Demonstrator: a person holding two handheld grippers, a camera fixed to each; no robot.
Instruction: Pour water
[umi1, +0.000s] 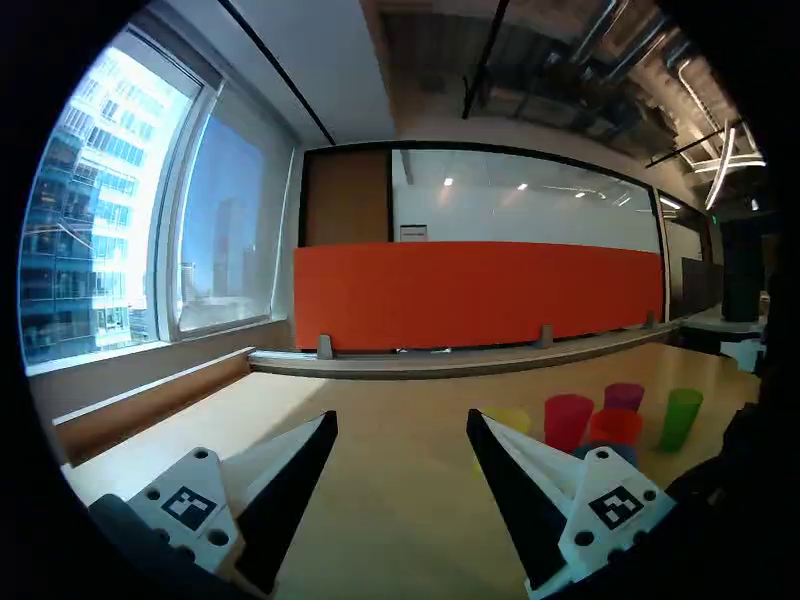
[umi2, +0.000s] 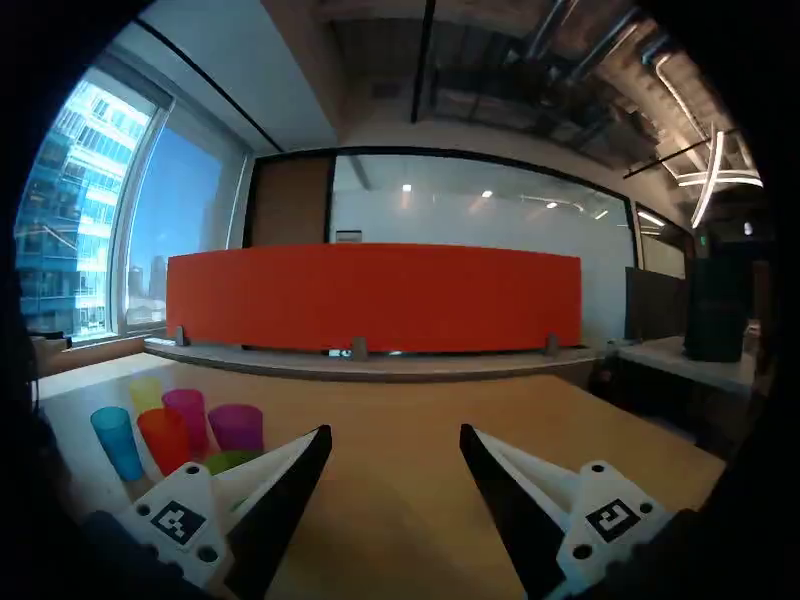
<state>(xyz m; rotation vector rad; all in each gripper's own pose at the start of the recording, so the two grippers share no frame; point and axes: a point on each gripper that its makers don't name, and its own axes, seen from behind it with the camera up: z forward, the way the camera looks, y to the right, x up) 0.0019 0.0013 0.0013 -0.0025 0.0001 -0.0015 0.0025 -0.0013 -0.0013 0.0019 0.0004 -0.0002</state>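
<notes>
This is a high-rise office. A long wooden desk (umi1: 400, 480) carries an orange divider panel (umi1: 470, 295) standing in clips along its far edge, the kind that separates workstations. Behind the panel runs a black-framed glass wall (umi1: 520, 200) with recessed lights showing in it. Tall windows (umi1: 90, 220) on one side look out on glass towers (umi2: 70, 200) and blue sky, and one pane is covered by a translucent shade (umi1: 235, 230). Overhead, the open ceiling shows bare ducts (umi1: 600, 60) and a slim linear light (umi1: 722, 165). Another desk (umi2: 690, 365) stands beyond.
</notes>
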